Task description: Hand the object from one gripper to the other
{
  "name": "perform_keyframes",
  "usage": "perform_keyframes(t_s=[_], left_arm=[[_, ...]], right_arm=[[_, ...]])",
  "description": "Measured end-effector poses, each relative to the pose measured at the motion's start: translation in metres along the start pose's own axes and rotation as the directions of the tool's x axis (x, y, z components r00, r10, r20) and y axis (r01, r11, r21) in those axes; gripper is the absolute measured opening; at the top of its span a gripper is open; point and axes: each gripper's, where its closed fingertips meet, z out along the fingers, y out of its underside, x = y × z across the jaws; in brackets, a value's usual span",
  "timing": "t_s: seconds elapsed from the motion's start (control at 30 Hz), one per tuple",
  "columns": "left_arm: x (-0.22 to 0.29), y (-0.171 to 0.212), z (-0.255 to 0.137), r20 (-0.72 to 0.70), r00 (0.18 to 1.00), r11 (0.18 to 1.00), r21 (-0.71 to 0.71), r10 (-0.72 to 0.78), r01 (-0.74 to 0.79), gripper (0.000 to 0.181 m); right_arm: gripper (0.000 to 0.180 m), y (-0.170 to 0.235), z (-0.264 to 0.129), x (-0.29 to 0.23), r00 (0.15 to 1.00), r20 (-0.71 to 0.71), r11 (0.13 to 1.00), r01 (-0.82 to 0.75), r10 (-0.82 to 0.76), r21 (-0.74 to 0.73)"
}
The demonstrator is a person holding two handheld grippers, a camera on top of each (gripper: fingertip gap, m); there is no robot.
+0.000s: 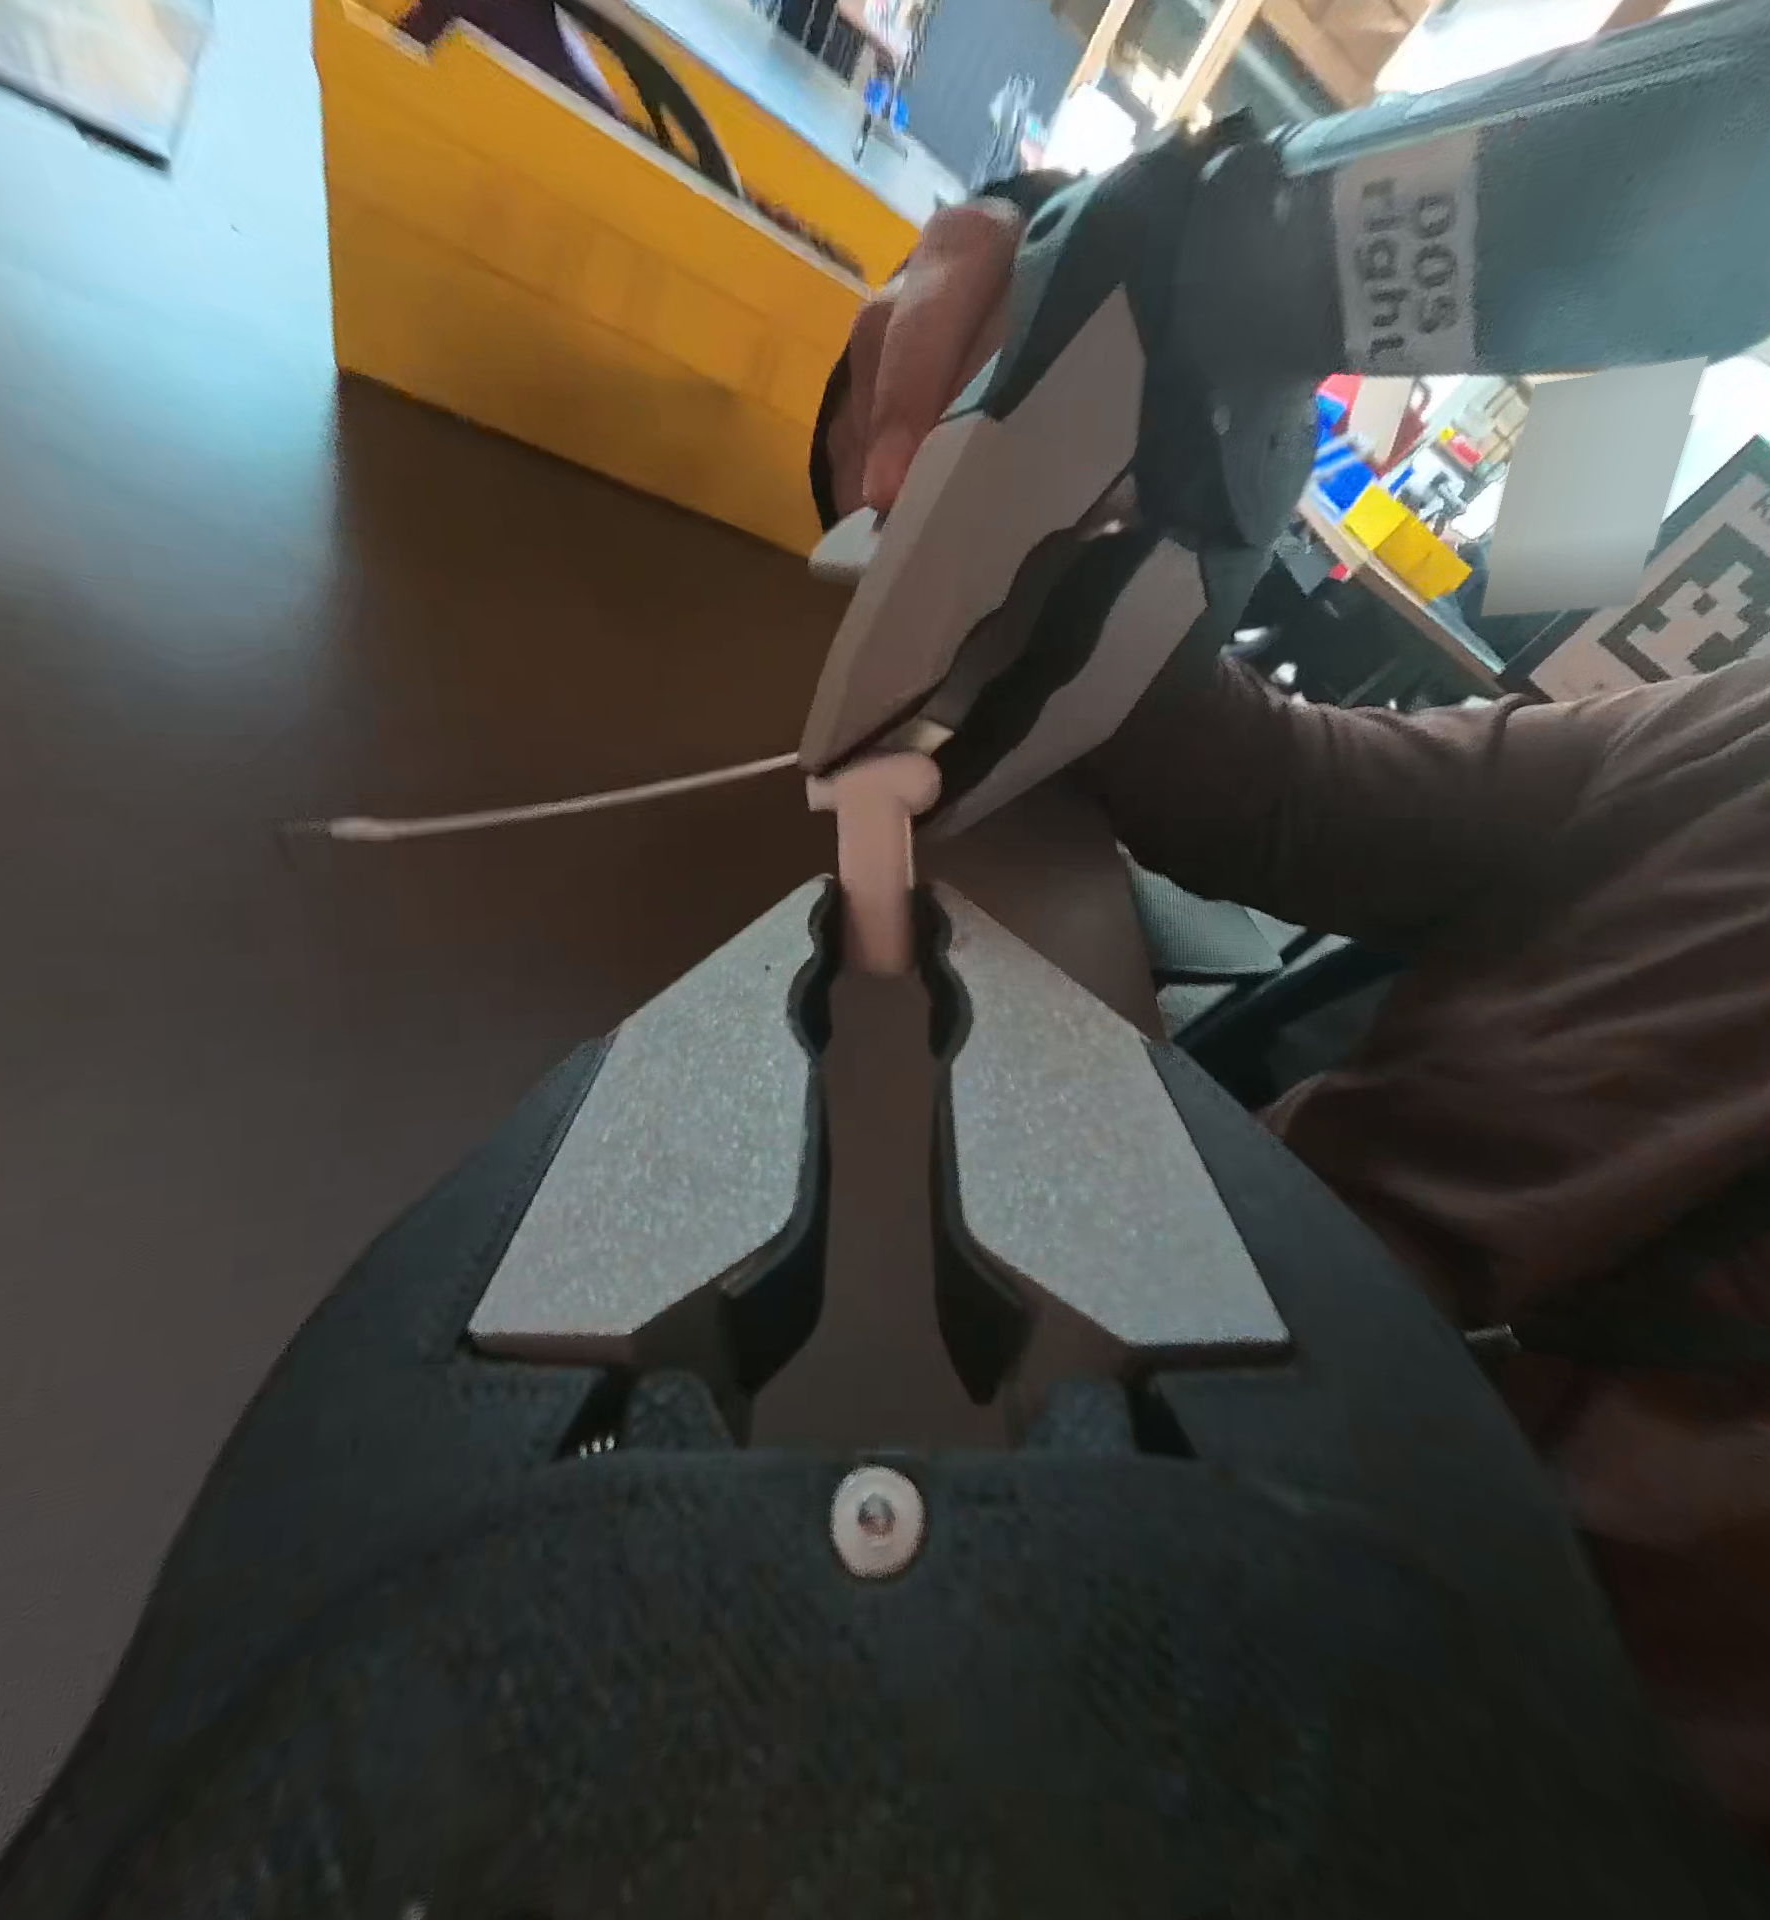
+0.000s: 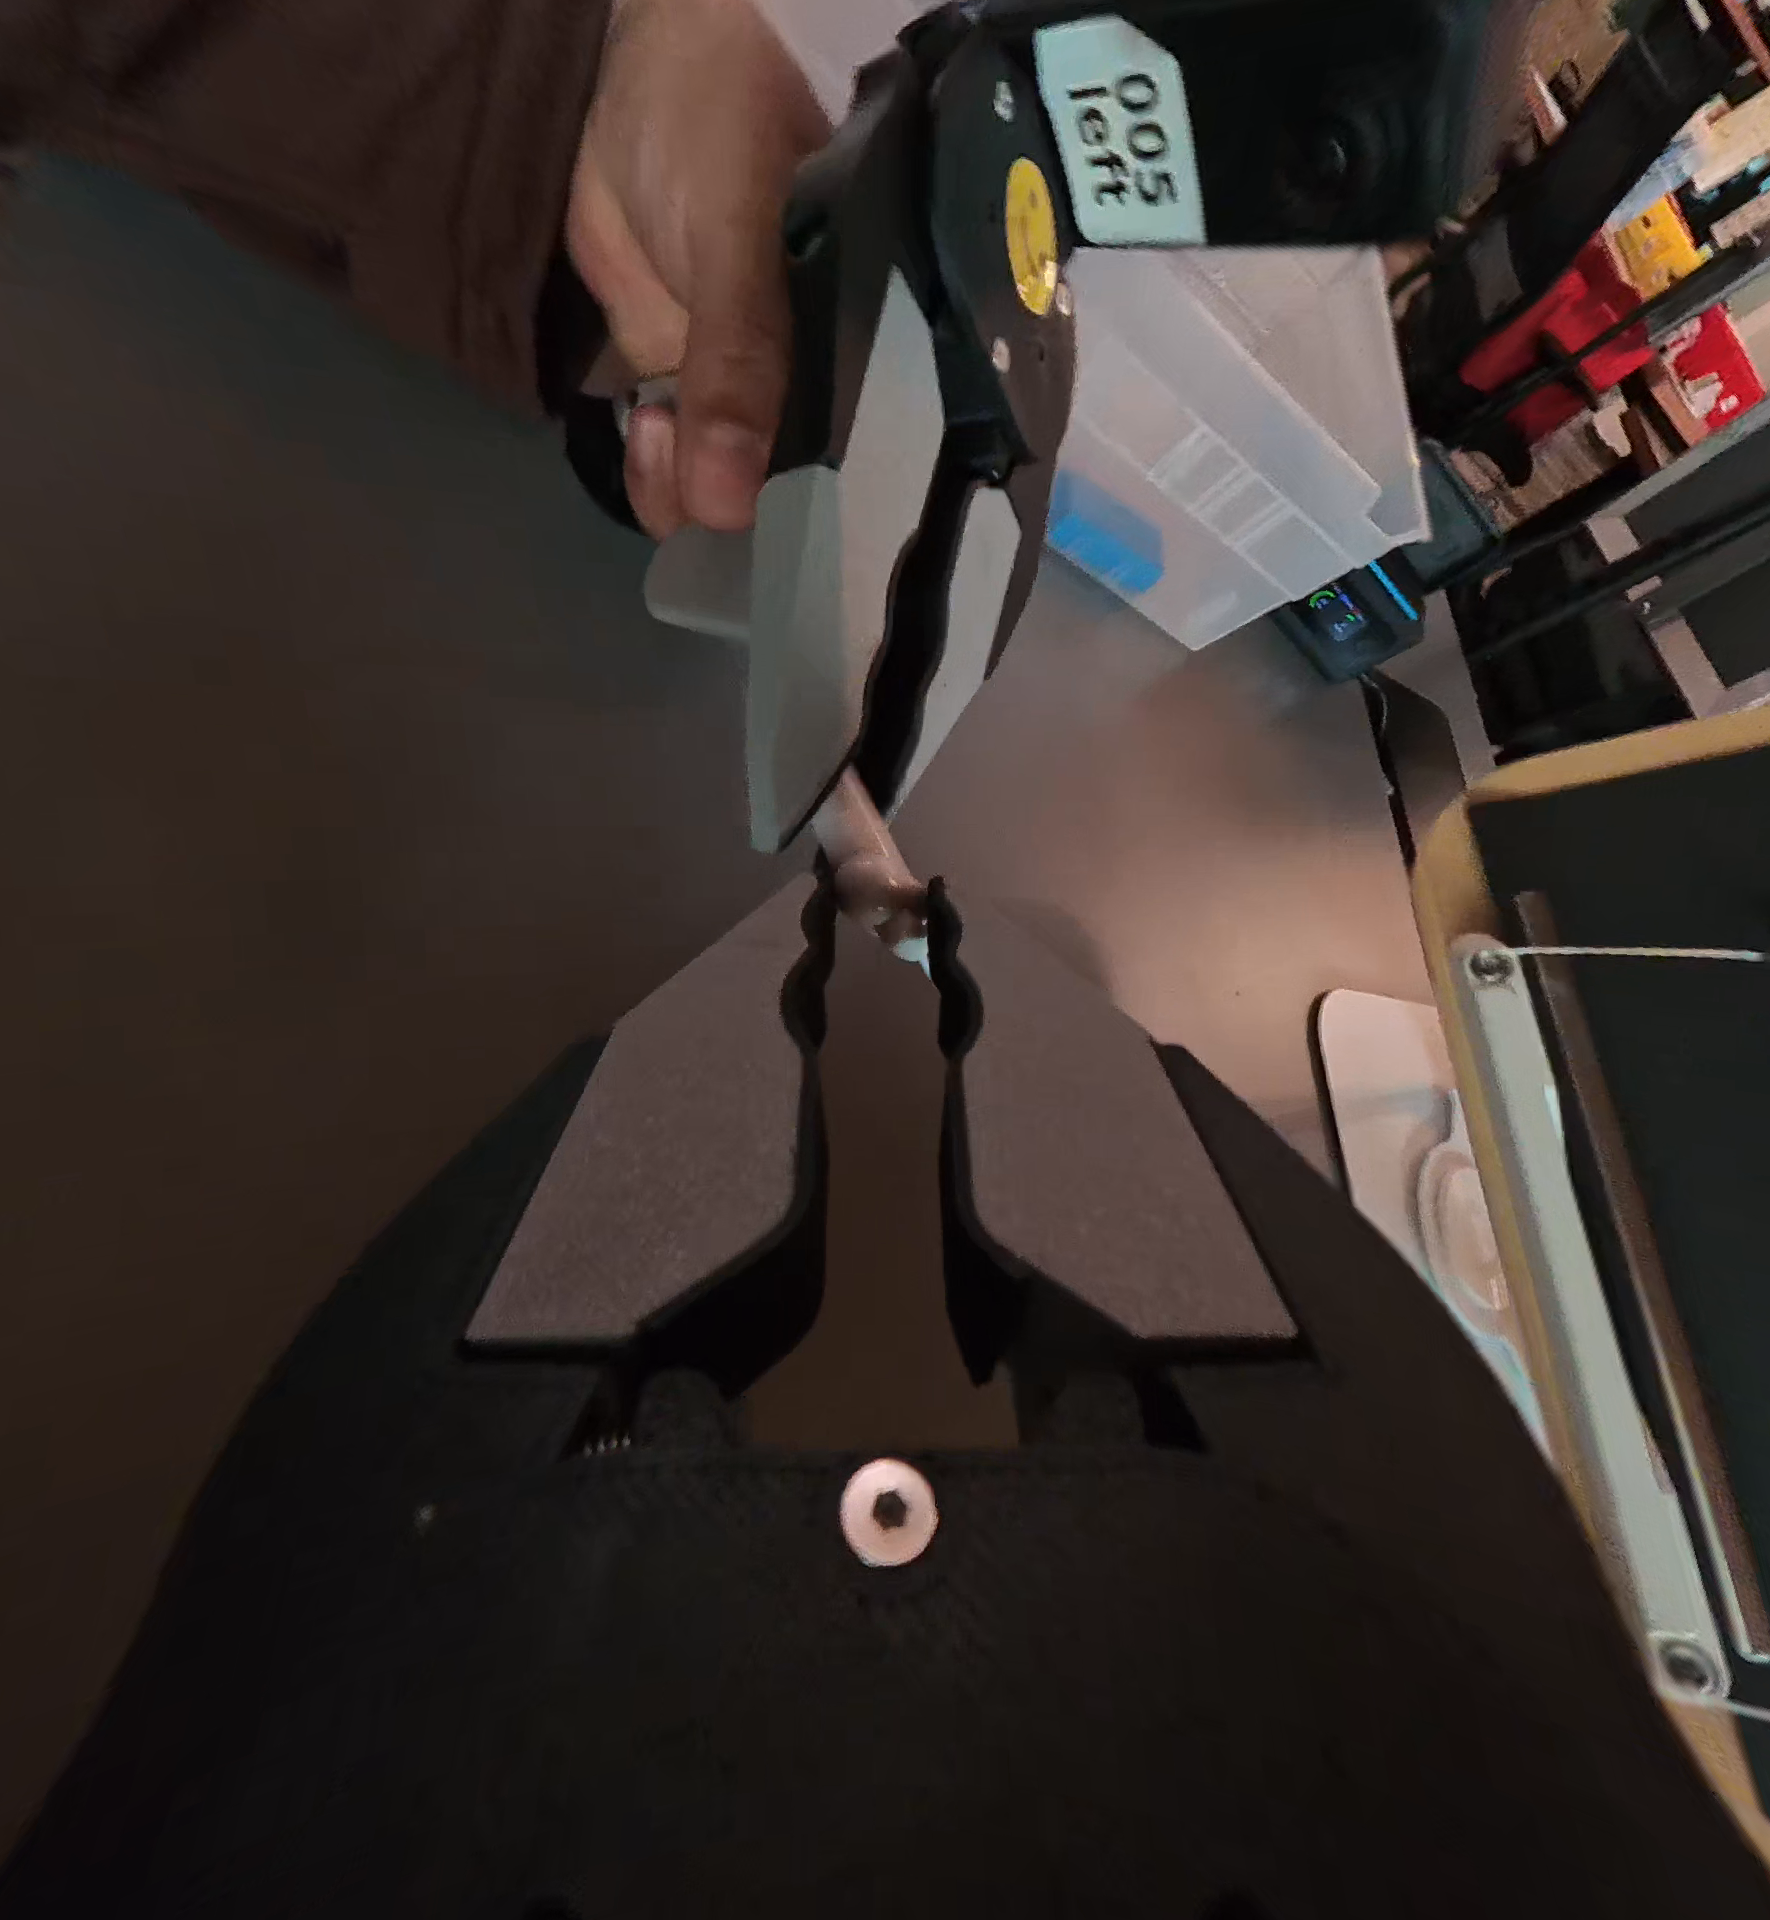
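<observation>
A pale pink stick-like object (image 1: pixel 873 894) with a T-shaped head and a thin white rod (image 1: pixel 569 802) sticking out to the left hangs in the air between both grippers. My left gripper (image 1: pixel 876 920) is shut on the lower end of its pink shaft. My right gripper (image 1: pixel 860 767) comes in from the upper right and is closed at its tips on the head end. In the right wrist view the object (image 2: pixel 865 847) runs from the left gripper (image 2: pixel 824 821) above into my right gripper (image 2: pixel 881 920), between the fingertips.
A dark brown table (image 1: pixel 237 727) lies below. A yellow box (image 1: pixel 569 260) stands behind the grippers. A clear plastic bin (image 2: pixel 1245 436) and a wood-edged black box (image 2: pixel 1639 1143) stand to the right. A person's brown sleeve (image 1: pixel 1483 883) is close on the right. My left and right fingertips are right by each other.
</observation>
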Motion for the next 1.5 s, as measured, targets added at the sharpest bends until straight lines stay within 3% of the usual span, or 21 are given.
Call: perform_keyframes(t_s=[0.03, 0.1, 0.17, 0.23, 0.33, 0.57, 0.63, 0.7, 0.87, 0.97, 1.1, 1.2, 1.3, 1.4, 1.5], left_arm=[[0.001, -0.007, -0.003, 0.006, 1.000, 0.999, 0.029, 0.017, -0.017, 0.012], [-0.005, -0.015, -0.010, 0.084, 0.993, 0.995, 0.047, 0.086, -0.090, 0.028], [-0.021, -0.019, -0.018, 0.264, 0.936, 0.971, -0.007, 0.233, -0.240, 0.046], [-0.041, -0.021, -0.027, 0.459, 0.774, 0.895, -0.136, 0.437, -0.425, 0.056], [-0.049, -0.031, -0.032, 0.587, 0.478, 0.726, -0.307, 0.654, -0.616, 0.053], [-0.036, -0.046, -0.026, 0.572, 0.062, 0.416, -0.513, 0.818, -0.751, 0.044], [-0.028, -0.051, -0.024, 0.550, -0.068, 0.312, -0.566, 0.832, -0.763, 0.037], [-0.026, -0.049, -0.020, 0.509, -0.135, 0.248, -0.613, 0.850, -0.750, 0.037], [-0.026, -0.040, -0.009, 0.425, -0.185, 0.163, -0.660, 0.886, -0.733, 0.035], [-0.026, -0.034, -0.004, 0.378, -0.211, 0.116, -0.681, 0.902, -0.723, 0.022], [-0.029, -0.024, 0.003, 0.320, -0.201, 0.088, -0.700, 0.926, -0.708, 0.015], [-0.033, -0.020, 0.002, 0.308, -0.156, 0.116, -0.707, 0.939, -0.698, 0.013], [-0.034, -0.026, -0.003, 0.416, -0.022, 0.274, -0.636, 0.909, -0.721, 0.011], [-0.033, -0.039, -0.012, 0.580, 0.284, 0.568, -0.393, 0.764, -0.723, 0.011], [-0.031, -0.050, -0.023, 0.620, 0.511, 0.732, -0.155, 0.595, -0.663, 0.010]], right_arm=[[0.014, 0.000, -0.002, 0.006, 0.999, -0.008, 0.999, -0.040, 0.040, 0.009], [0.014, 0.005, -0.007, 0.022, 0.988, -0.034, 0.988, -0.150, 0.151, 0.024], [0.014, 0.008, -0.014, 0.036, 0.953, -0.017, 0.951, -0.301, 0.302, 0.071], [0.014, 0.008, -0.021, 0.044, 0.881, 0.067, 0.873, -0.474, 0.469, 0.116], [0.013, 0.008, -0.030, 0.054, 0.743, 0.192, 0.727, -0.668, 0.641, 0.158], [0.013, 0.006, -0.032, 0.038, 0.420, 0.482, 0.463, -0.886, 0.769, 0.032], [0.013, 0.010, -0.026, 0.032, 0.336, 0.511, 0.410, -0.911, 0.791, -0.035], [0.013, 0.015, -0.020, 0.027, 0.299, 0.509, 0.392, -0.916, 0.807, -0.083], [0.013, 0.017, -0.013, 0.014, 0.252, 0.520, 0.380, -0.912, 0.816, -0.156], [0.014, 0.017, -0.011, 0.009, 0.228, 0.530, 0.374, -0.908, 0.817, -0.186], [0.014, 0.021, -0.006, 0.002, 0.216, 0.520, 0.376, -0.899, 0.826, -0.224], [0.014, 0.024, -0.004, 0.001, 0.228, 0.509, 0.387, -0.892, 0.830, -0.232], [0.012, 0.018, -0.009, 0.014, 0.268, 0.529, 0.400, -0.904, 0.805, -0.151], [0.017, 0.006, -0.025, 0.039, 0.349, 0.543, 0.409, -0.913, 0.764, 0.011], [0.026, 0.002, -0.040, 0.058, 0.459, 0.501, 0.451, -0.881, 0.734, 0.146]])
